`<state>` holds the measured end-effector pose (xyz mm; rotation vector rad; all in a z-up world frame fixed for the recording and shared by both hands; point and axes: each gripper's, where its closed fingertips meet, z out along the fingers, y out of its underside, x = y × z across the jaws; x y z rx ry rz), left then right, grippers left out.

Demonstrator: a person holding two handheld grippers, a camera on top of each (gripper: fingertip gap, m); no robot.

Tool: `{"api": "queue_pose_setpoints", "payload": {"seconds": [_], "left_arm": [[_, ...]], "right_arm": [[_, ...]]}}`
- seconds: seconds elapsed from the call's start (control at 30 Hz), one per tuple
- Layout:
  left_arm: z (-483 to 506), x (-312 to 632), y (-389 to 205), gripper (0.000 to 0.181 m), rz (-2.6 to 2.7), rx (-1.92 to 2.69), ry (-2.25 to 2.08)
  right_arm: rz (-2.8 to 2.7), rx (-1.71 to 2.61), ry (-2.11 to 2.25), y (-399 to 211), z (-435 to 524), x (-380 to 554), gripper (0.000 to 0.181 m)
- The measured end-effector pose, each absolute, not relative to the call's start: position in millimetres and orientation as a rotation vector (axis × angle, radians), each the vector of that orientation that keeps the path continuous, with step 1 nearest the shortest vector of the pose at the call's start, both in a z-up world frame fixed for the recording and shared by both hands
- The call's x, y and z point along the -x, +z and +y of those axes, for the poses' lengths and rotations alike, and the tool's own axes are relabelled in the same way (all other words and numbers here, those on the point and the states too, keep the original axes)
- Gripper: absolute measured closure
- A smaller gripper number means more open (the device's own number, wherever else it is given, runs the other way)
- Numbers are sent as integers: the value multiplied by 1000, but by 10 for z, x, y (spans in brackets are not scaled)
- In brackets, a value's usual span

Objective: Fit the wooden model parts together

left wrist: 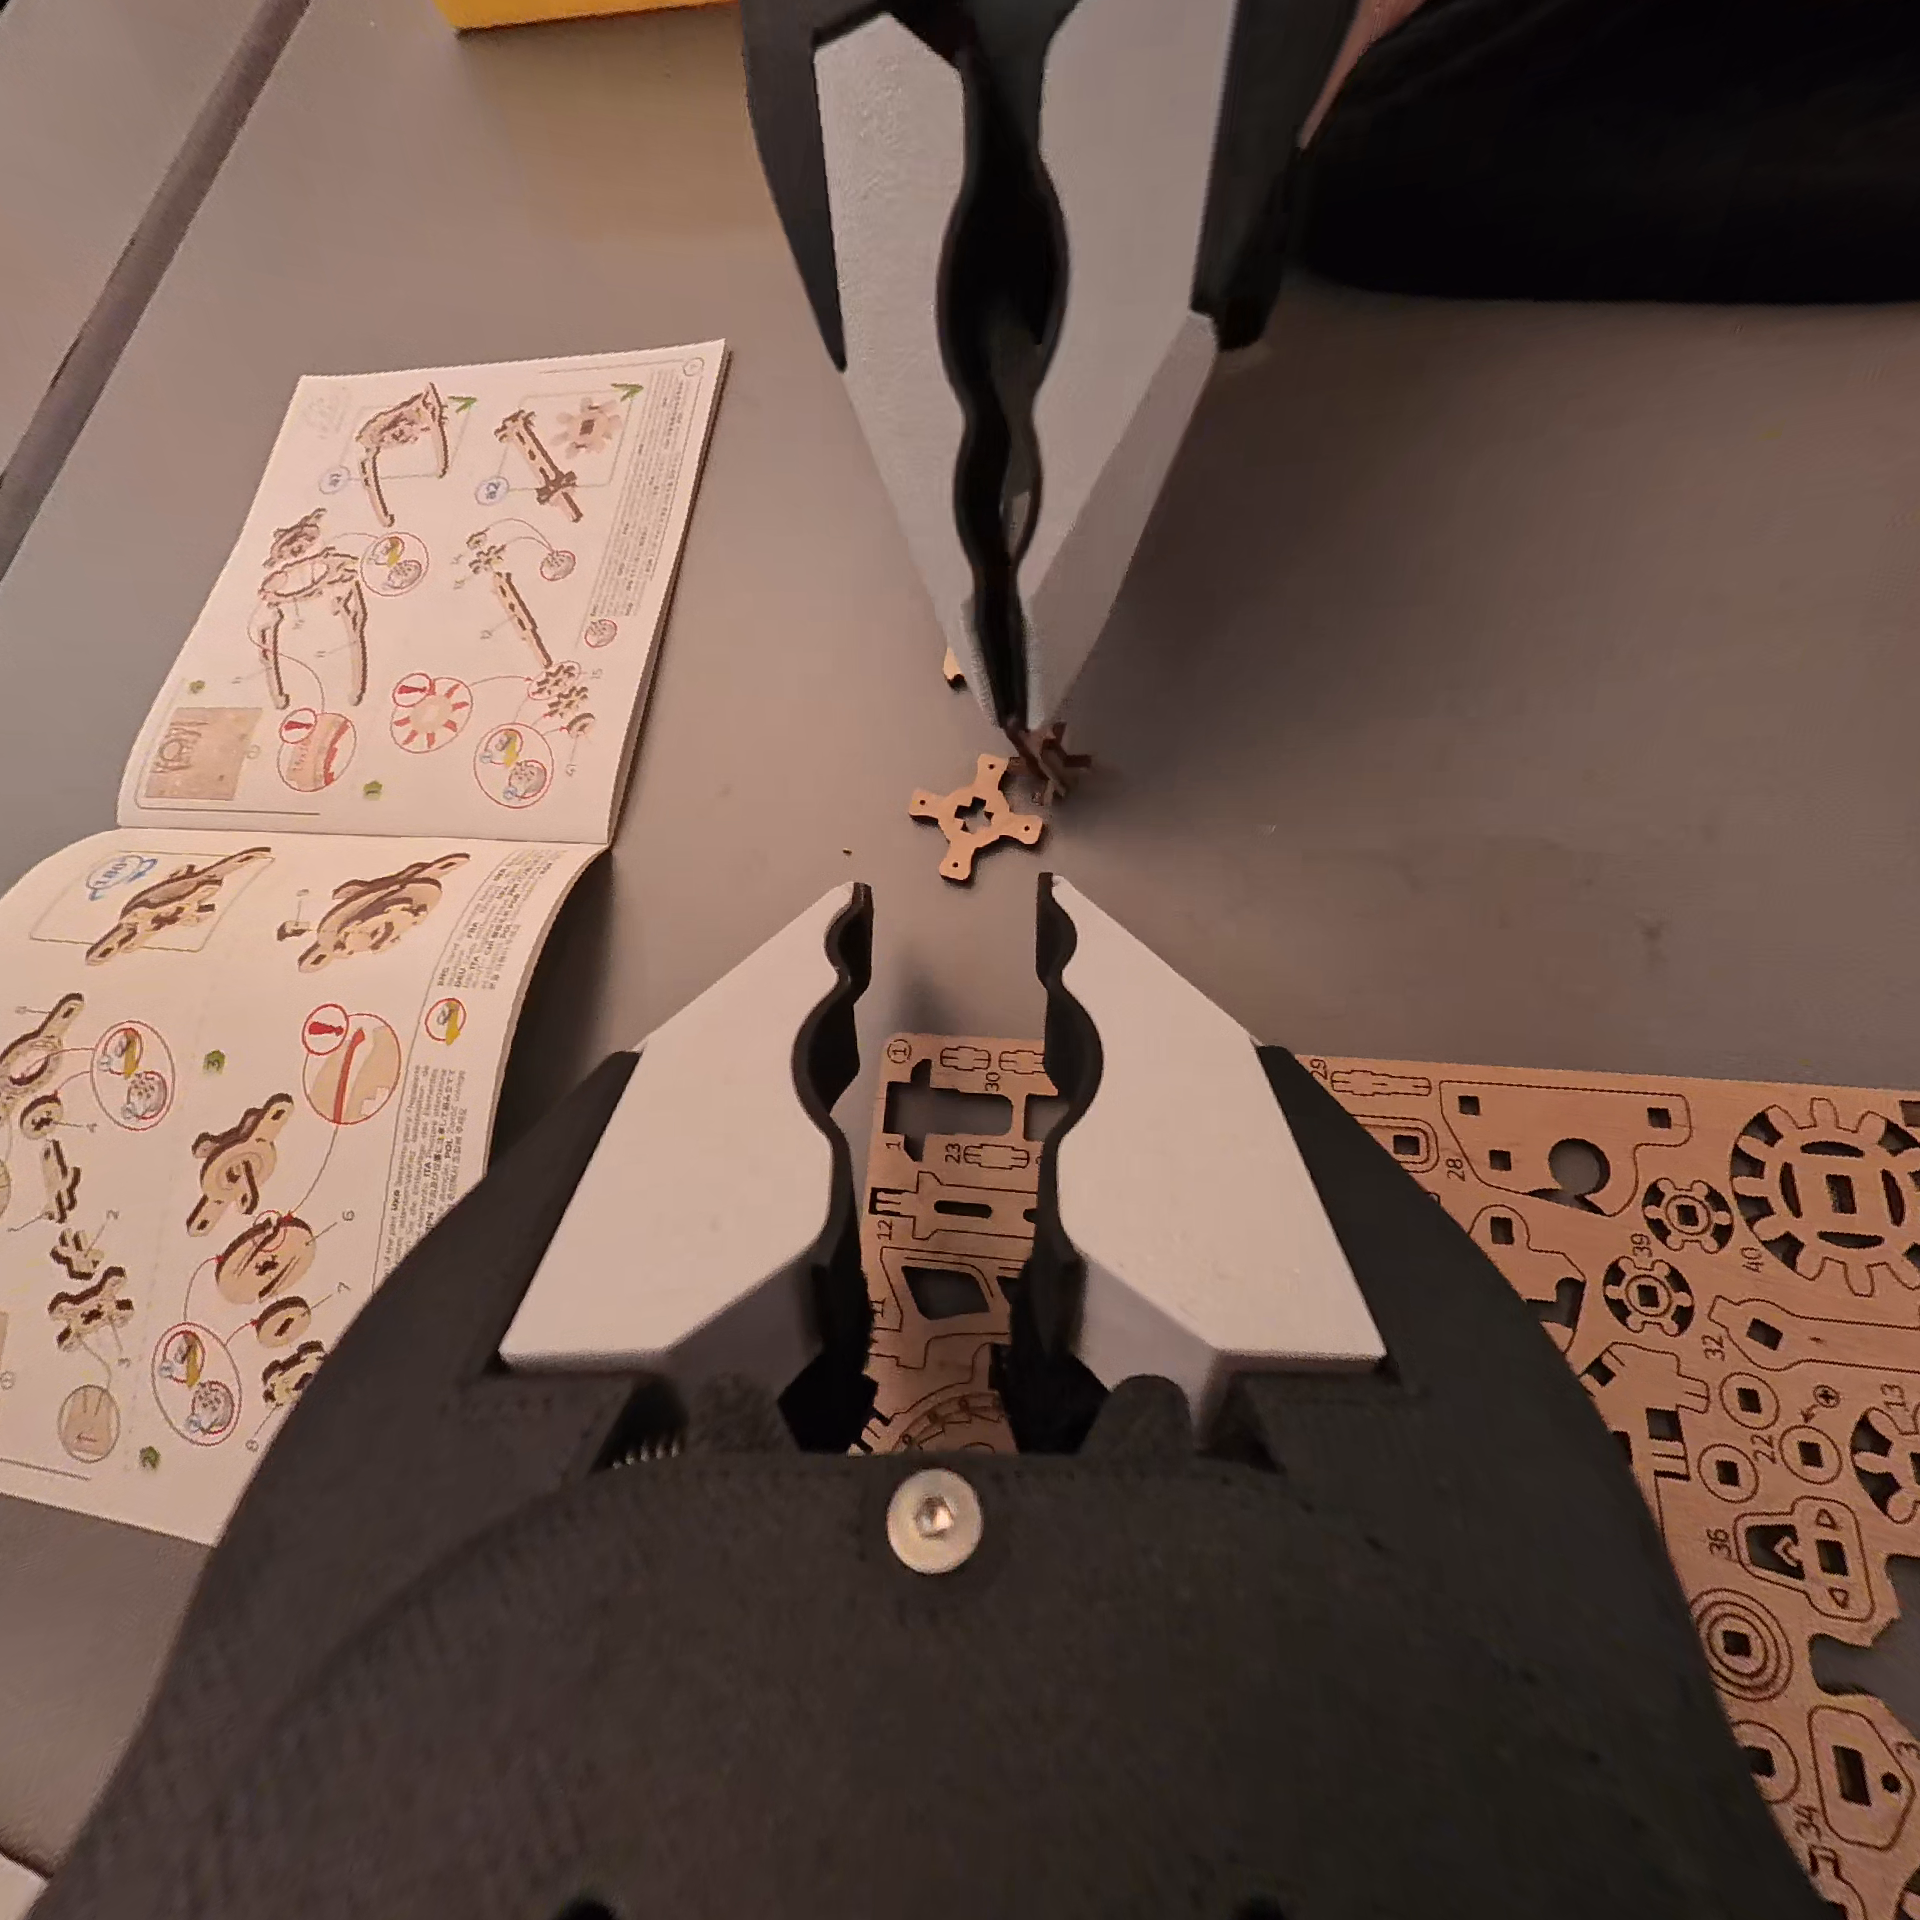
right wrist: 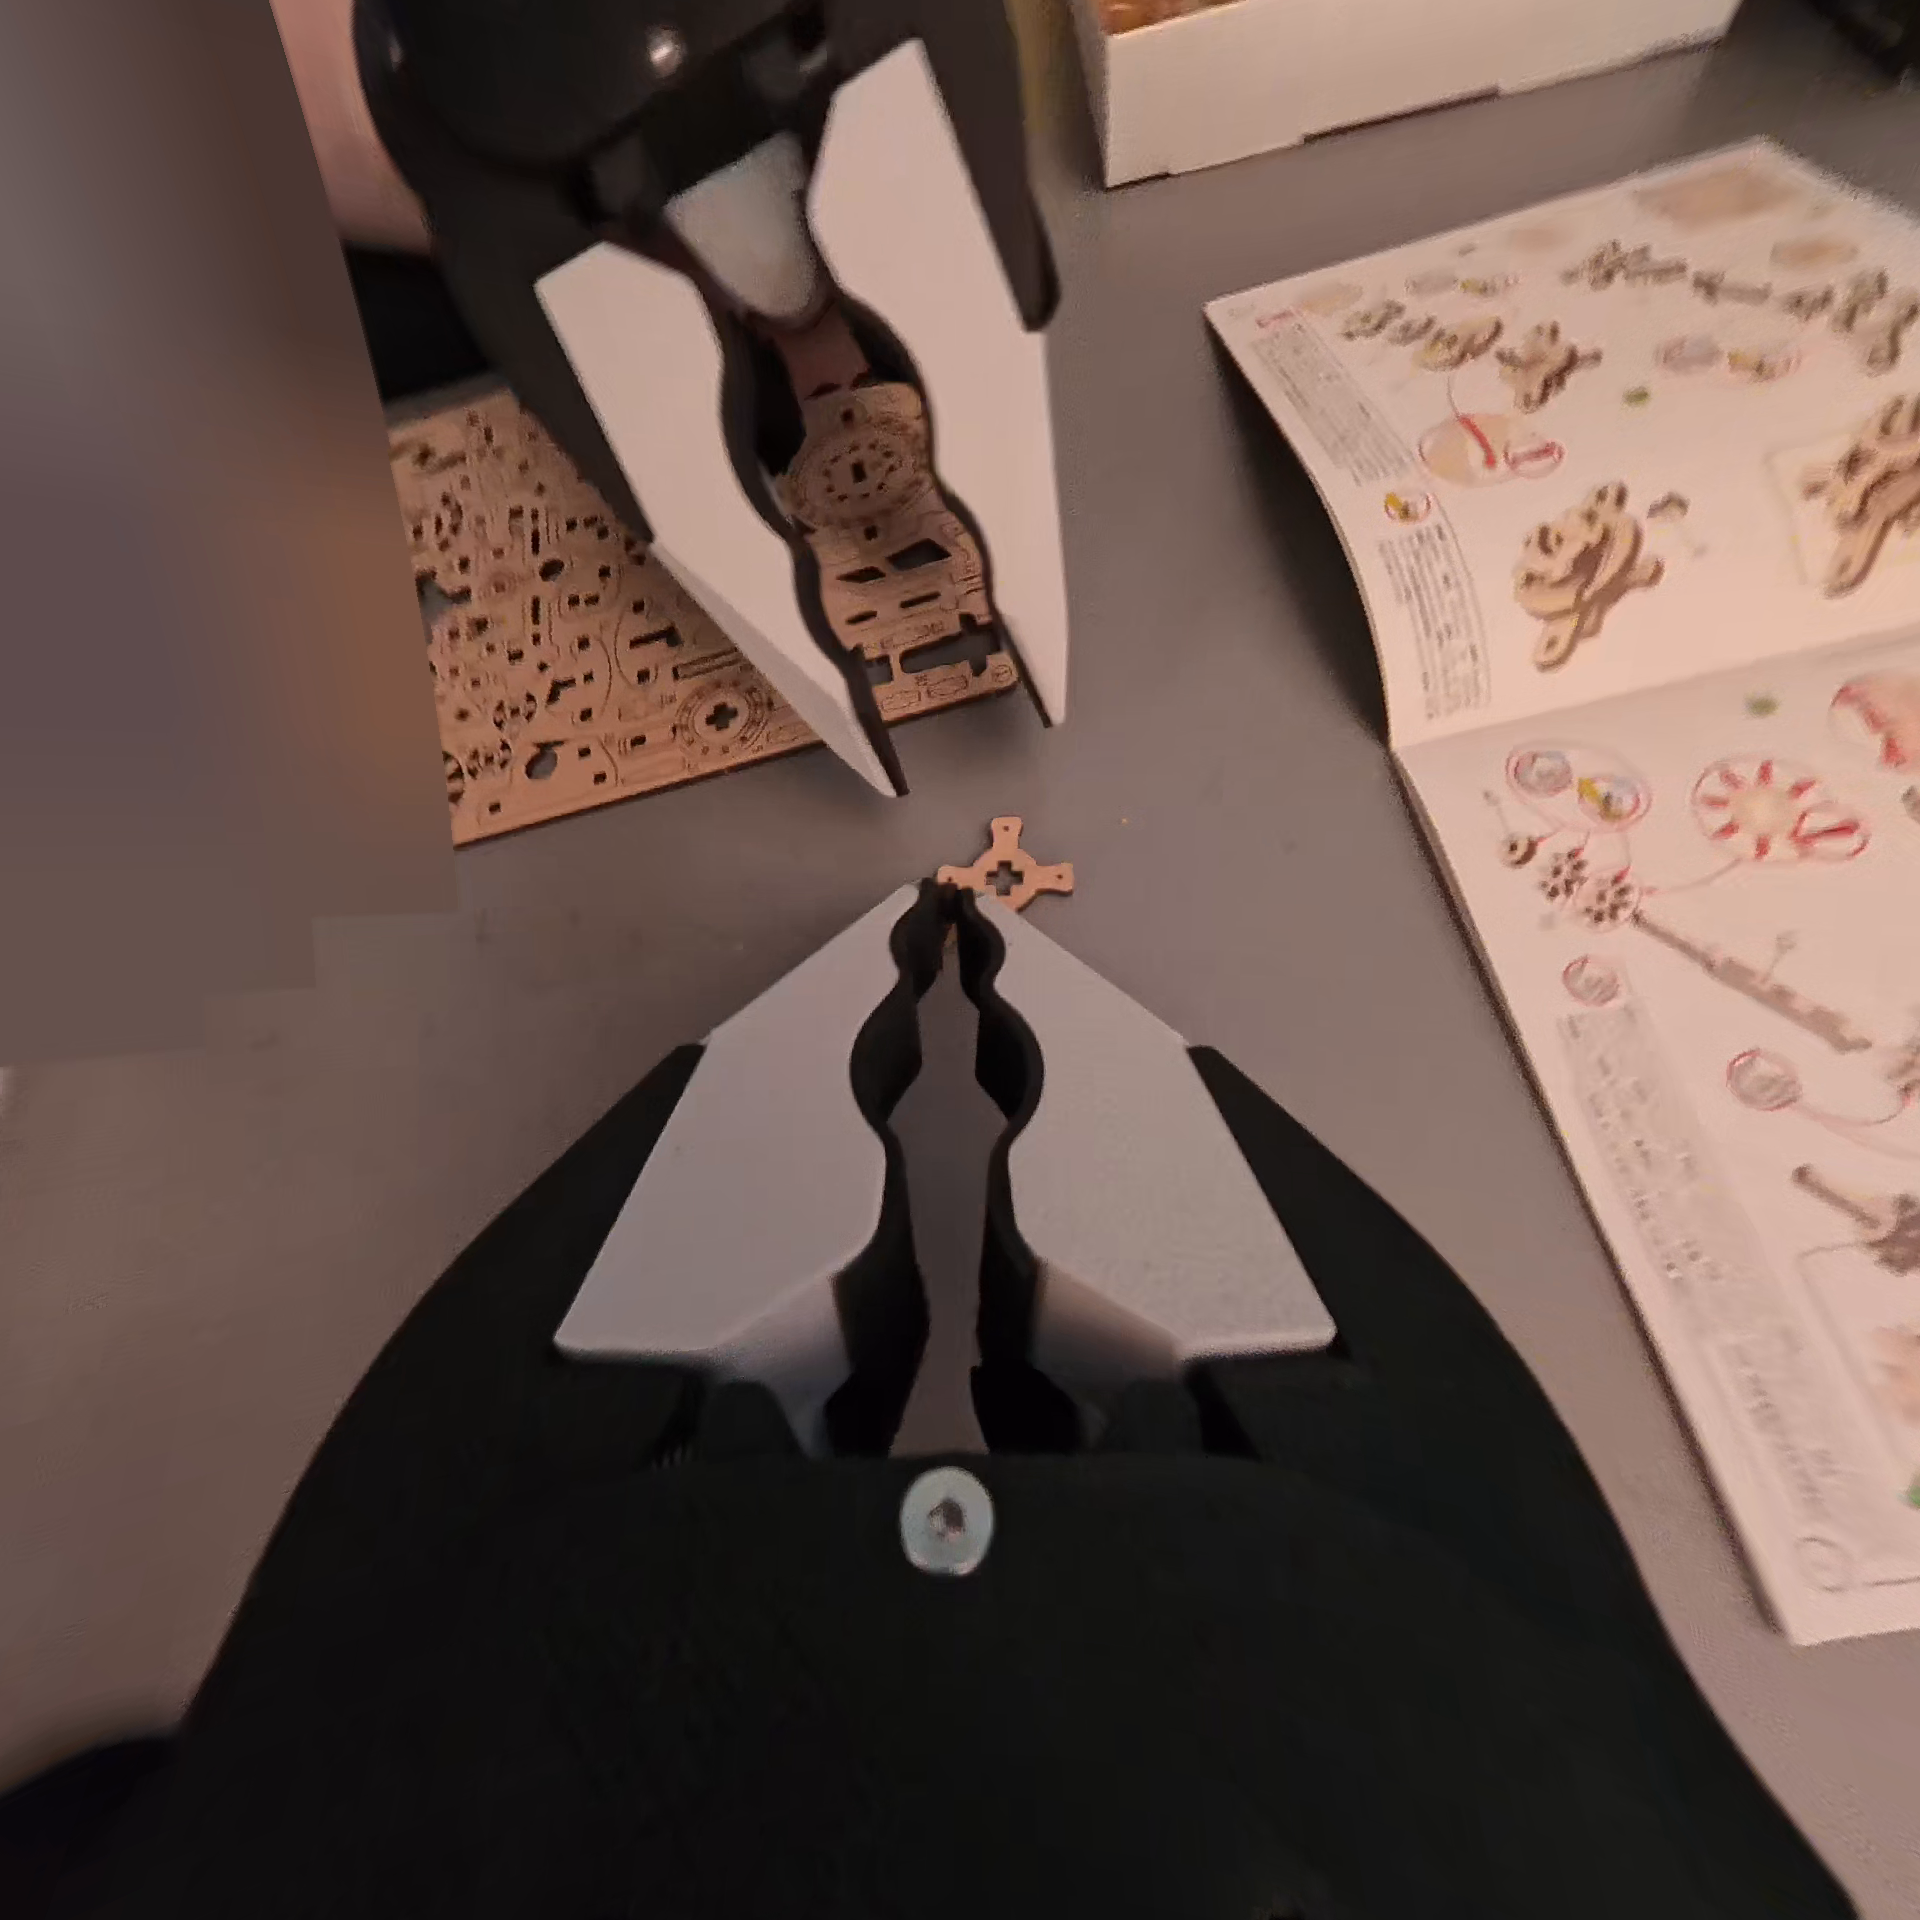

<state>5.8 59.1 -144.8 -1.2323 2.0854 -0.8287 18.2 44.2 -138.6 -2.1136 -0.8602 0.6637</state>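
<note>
Left gripper jaws wide, hovering near cross-shaped wooden part flat on grey table, right gripper pinching small dark toothed part just beside it, bare table between booklet and wooden sheet edge.

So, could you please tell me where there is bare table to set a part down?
Free: the grey table beyond the wooden sheet, right of the cross piece. Crowded: the booklet on the other side, and both grippers around the cross piece.
</note>
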Motion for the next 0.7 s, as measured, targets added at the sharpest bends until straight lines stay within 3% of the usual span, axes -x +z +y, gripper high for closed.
{"api": "queue_pose_setpoints", "payload": {"seconds": [0.43, 0.7], "left_arm": [[543, -77, -1462, 149, 2106, 1204, -830], [510, -75, -1500, 147, 2128, 1208, -837]], "right_arm": [[-288, 2227, 1258, -1342, 461, -120, 180], [-461, 2059, 1054, -1105, 579, -148, 180]]}}
